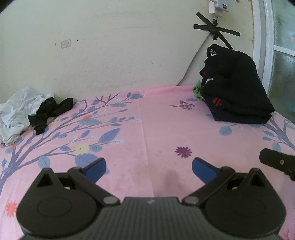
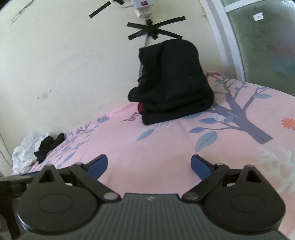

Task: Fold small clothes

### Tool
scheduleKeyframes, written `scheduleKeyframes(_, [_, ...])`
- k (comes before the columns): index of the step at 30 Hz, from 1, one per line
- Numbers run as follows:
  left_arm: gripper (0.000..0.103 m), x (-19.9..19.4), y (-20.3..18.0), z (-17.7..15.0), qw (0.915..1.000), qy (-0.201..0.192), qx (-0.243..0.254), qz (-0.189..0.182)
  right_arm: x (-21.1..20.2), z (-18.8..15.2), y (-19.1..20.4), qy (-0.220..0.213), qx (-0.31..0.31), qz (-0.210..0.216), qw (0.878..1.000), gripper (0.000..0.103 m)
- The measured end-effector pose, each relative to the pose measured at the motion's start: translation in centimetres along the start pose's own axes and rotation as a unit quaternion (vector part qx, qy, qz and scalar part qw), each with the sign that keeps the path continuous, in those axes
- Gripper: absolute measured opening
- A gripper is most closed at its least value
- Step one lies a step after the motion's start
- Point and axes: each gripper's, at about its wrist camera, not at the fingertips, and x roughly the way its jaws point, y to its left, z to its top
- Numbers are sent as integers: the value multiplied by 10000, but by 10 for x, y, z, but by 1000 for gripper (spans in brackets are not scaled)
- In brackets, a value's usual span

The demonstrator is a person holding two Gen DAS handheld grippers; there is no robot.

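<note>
Clothes lie in two groups on a bed covered by a pink sheet (image 1: 147,114) printed with blue-leaved branches and small flowers. At the far right of the bed, close to a cream wall (image 1: 110,46) and a white-framed window (image 1: 267,46), sits a tall stack of folded black garments (image 1: 237,88) with small red markings on its front edge; a scrap of green fabric (image 1: 197,90) peeks out at its left base. At the far left of the bed, against the wall, lies a crumpled pale white garment (image 1: 16,114), and a crumpled black small garment (image 1: 49,112) rests against its right side, touching it. The two groups are well apart, with bare sheet between them.

Both grippers hover over the near part of the bed, each with black linkage arms and blue pads. The left gripper (image 1: 149,166) has its jaws spread wide with nothing between them, only sheet below. The right gripper (image 2: 149,165) is likewise spread wide and holds nothing. Part of the right gripper shows as a black bar at the right edge of the left wrist view.

On the wall above the black stack, strips of black tape (image 1: 215,30) cross over a cable beneath a white power strip (image 1: 219,5).
</note>
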Motion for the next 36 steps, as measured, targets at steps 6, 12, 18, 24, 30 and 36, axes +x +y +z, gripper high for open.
scheduleKeyframes(6, [103, -4, -7, -2, 9997, -109, 215, -11, 4, 0, 3, 61, -101, 20, 9999, 90])
scheduleKeyframes(12, [103, -4, -6, -2, 9998, -87, 169, -44, 4, 0, 2, 29, -88, -19, 10000, 90])
scheduleKeyframes(18, [103, -3, -3, -2, 9999, -37, 91, -91, 3, 0, 3, 29, -111, 4, 9999, 90])
scheduleKeyframes(24, [103, -3, -1, -2, 9999, -3, 40, -141, 1, -1, 3, 23, -79, 2, 10000, 90])
scheduleKeyframes(30, [103, -8, 0, -2, 9998, -117, 24, -158, 1, -1, 4, 36, -66, 43, 10000, 90])
scheduleKeyframes(36, [103, -10, 2, -2, 9998, -115, 11, -168, 1, -1, 4, 53, -66, 46, 10000, 90])
